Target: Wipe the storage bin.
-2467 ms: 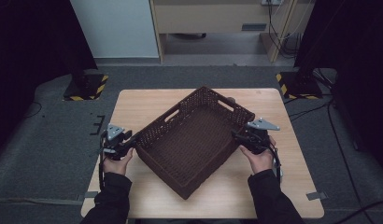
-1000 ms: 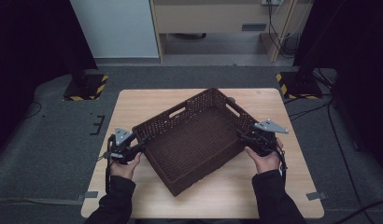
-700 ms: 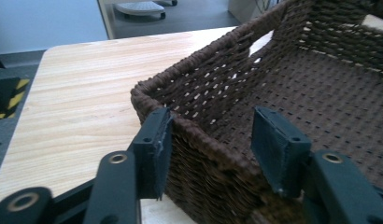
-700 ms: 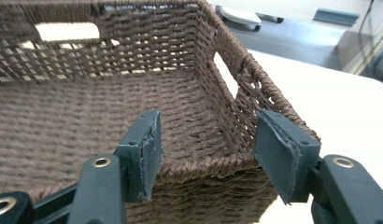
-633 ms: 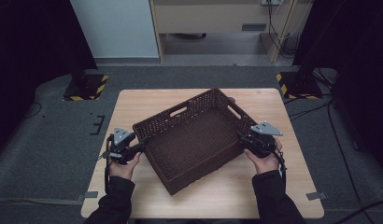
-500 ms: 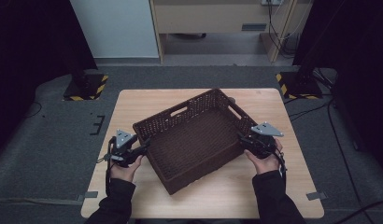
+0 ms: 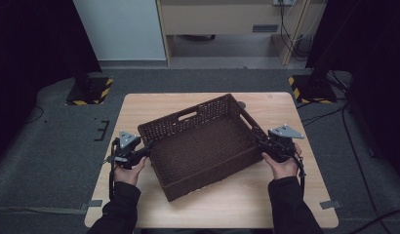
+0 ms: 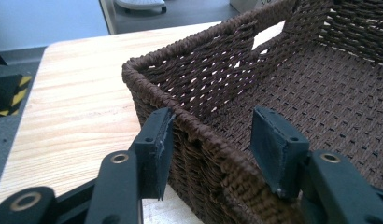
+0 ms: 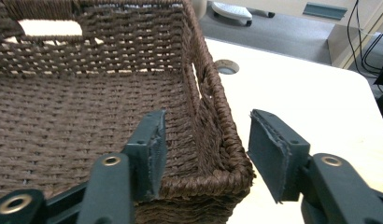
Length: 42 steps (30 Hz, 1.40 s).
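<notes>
The basket [image 7: 200,141], dark brown and woven, sits slantwise in the middle of the table [image 7: 139,105], its long walls running from near left to far right. It is empty, with a handle slot cut in its far wall.

The left gripper [image 7: 144,148] is at the basket's left corner, held from below by the left hand [image 7: 127,168]. In the left gripper view its jaws straddle the rim just near of that corner, one pad outside the wall and one over the woven floor. The outer pad [image 8: 154,149] lies against or just beside the weave; the inner pad [image 8: 273,144] stands apart from the wall. The jaws have just been closing, with the wall between them, and are not yet clamped.

The right gripper [image 7: 264,145] is at the basket's right corner, in the right hand [image 7: 281,165]. In the right gripper view its jaws straddle that corner: one pad [image 9: 152,149] inside, close to the wall, the other [image 9: 269,154] outside over bare table, clear of the weave. These jaws too have just been closing around the wall without gripping it.
</notes>
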Each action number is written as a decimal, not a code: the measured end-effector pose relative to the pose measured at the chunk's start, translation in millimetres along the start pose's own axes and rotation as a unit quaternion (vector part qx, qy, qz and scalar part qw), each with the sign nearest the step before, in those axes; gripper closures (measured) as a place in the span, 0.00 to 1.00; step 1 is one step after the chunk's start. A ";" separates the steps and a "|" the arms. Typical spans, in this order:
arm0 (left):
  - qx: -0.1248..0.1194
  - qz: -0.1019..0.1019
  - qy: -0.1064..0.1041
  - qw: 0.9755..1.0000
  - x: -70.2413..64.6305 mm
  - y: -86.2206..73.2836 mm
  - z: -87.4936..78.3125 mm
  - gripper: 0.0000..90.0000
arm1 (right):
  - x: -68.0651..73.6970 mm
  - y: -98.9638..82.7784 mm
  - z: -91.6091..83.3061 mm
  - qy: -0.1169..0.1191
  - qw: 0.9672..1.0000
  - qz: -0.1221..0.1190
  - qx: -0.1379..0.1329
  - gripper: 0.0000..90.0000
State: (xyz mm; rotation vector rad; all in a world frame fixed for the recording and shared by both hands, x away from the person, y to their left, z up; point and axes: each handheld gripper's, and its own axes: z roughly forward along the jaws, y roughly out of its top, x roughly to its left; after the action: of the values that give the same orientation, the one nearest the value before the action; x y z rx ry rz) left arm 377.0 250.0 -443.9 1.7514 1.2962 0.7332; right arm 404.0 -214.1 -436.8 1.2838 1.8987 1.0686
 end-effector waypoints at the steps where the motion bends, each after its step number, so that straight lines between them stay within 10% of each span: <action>1: -0.003 -0.005 -0.007 1.000 -0.5 0.0 -3.0 0.54 | -0.2 -0.5 0.2 0.001 1.000 -0.003 0.004 0.55; 17: 0.017 0.001 0.009 1.000 1.6 -1.6 2.9 0.63 | 3.5 2.2 -11.5 0.020 1.000 0.003 0.012 0.66; 25: 0.015 -0.005 -0.001 1.000 3.0 -2.2 -0.4 0.61 | 0.1 0.6 -1.3 0.047 0.999 -0.010 0.022 0.88; 42: 0.031 -0.015 0.005 0.999 13.7 -3.1 5.2 0.67 | 8.0 0.9 2.4 0.072 0.997 -0.009 0.035 0.74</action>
State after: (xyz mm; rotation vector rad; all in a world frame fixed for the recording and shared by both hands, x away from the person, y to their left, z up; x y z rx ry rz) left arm 383.9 262.1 -449.4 1.7748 1.3623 0.6928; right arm 403.5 -205.7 -437.5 1.2539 2.0667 1.1207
